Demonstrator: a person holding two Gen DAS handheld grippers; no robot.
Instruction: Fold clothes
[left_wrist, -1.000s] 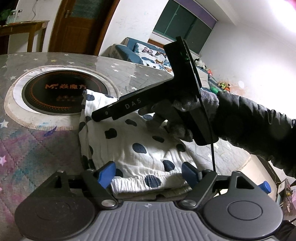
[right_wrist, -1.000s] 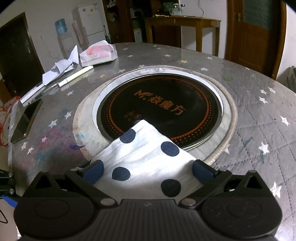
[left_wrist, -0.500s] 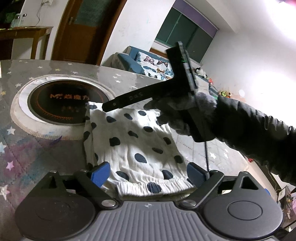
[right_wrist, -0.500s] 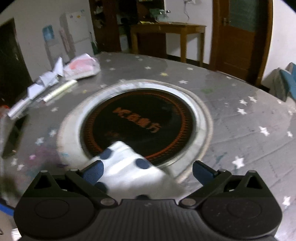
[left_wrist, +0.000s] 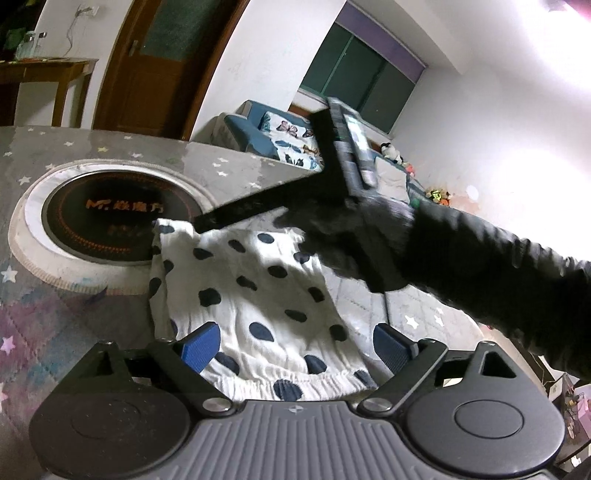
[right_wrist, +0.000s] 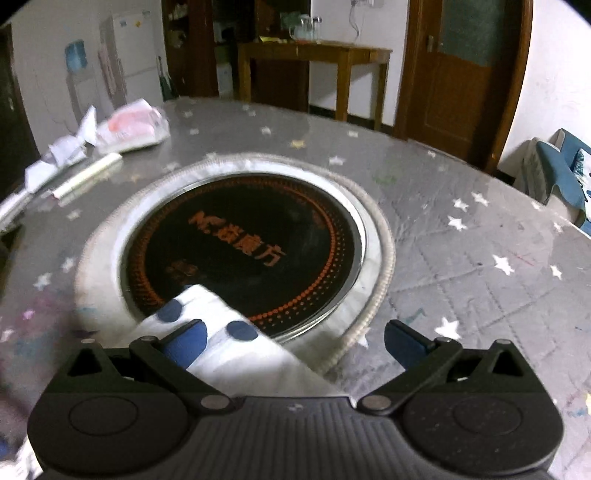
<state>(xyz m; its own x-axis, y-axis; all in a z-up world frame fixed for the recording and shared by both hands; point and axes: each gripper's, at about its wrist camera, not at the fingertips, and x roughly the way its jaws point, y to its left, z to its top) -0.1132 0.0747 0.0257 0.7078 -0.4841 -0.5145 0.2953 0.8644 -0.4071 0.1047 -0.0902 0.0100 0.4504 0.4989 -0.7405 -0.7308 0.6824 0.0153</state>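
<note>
A folded white garment with dark blue dots (left_wrist: 258, 295) lies flat on the grey starred table, its far corner over the rim of the round black cooktop (left_wrist: 99, 214). My left gripper (left_wrist: 295, 341) is open and empty above the elastic waistband end of the garment. My right gripper (right_wrist: 293, 341) is open and empty, raised above the garment's far corner (right_wrist: 207, 310). In the left wrist view the right gripper's body (left_wrist: 343, 147) and the gloved hand holding it hover over the garment's far right side.
The round black cooktop (right_wrist: 240, 251) with orange lettering is set in the table. A plastic bag (right_wrist: 129, 127), crumpled paper (right_wrist: 62, 151) and a rolled sheet (right_wrist: 86, 179) lie at the far left. A wooden side table (right_wrist: 314, 55), door and blue sofa (left_wrist: 266, 133) stand beyond.
Both grippers have lifted up and back from the garment, which now lies folded. The right gripper has drifted right, so the garment corner now sits by its left finger.
</note>
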